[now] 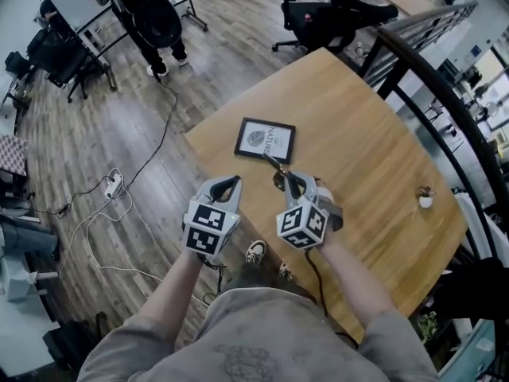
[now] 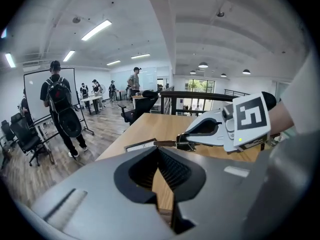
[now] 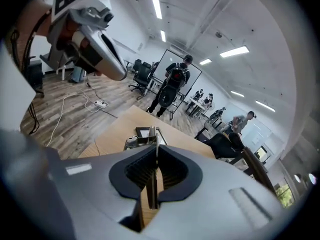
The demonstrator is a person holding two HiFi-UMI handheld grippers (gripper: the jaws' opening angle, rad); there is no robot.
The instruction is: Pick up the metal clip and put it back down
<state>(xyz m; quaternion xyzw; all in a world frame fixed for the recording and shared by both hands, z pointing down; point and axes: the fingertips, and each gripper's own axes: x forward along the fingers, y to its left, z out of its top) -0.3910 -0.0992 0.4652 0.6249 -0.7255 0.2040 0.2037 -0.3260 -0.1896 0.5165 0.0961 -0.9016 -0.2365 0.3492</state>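
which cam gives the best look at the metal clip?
Left gripper view: the metal clip shows side-on, sticking out of the right gripper that pinches it. Right gripper view sees it edge-on, partly behind the jaws. Head view shows it small, from above.

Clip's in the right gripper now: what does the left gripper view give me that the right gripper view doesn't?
Only the left gripper view: the right gripper side-on, with the metal clip sticking out of its tips above the wooden table. Only the right gripper view: the clip edge-on between those shut jaws, and the left gripper at upper left. Both: the framed card and a person with a backpack.
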